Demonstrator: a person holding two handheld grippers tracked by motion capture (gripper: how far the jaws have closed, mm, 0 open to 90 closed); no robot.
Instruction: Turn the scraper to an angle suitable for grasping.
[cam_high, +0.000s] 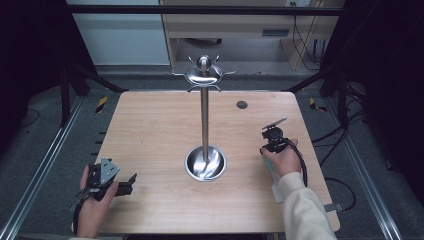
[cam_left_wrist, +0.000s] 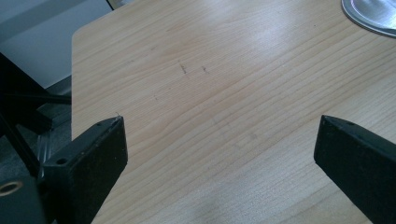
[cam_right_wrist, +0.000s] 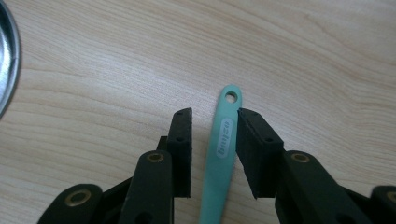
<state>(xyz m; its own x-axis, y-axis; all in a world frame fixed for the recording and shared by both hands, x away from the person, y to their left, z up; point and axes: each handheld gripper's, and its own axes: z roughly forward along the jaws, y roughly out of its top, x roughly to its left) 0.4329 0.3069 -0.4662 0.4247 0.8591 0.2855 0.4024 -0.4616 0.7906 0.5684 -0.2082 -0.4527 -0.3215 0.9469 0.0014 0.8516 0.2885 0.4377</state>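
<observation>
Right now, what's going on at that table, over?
Left tool open, hovering over bare wooden table. Right tool open, jaws either side of mint-green plastic handle lying flat, not yet clamped. Steel hook stand at centre, clear of both.

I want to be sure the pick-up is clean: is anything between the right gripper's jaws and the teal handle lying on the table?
Nothing visible. In the right gripper view the right gripper has its jaws apart on either side of the teal handle, with just bare table in the narrow gaps.
</observation>
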